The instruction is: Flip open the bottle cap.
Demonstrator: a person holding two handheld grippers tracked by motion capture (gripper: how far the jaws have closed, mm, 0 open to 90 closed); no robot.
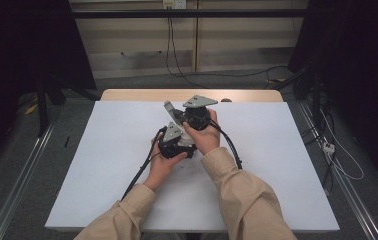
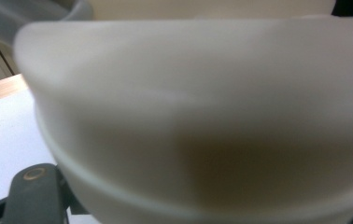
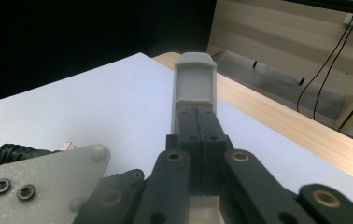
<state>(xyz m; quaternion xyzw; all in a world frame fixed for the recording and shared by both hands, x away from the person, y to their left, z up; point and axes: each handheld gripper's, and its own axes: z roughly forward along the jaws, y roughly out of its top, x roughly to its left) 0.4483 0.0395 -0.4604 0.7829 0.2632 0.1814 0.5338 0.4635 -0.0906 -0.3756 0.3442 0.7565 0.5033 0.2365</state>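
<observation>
Both grippers shut, close together

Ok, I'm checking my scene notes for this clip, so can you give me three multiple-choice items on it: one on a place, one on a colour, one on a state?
1. Where do the two grippers sit on the table?
A. At the white sheet's left edge, far apart
B. Near the middle of the white sheet, close together
C. On the bare wooden strip at the far side

2. What colour are the person's sleeves?
A. Beige
B. Blue
C. Red

3. How do the right gripper's jaws stand?
A. Wide open
B. Clamped on a cup
C. Shut, tips together, nothing between them

Answers:
1 B: the high view shows the left gripper and right gripper side by side over the centre of the white sheet.
2 A: both sleeves are beige.
3 C: in the right gripper view the black jaws meet along one seam.
</observation>
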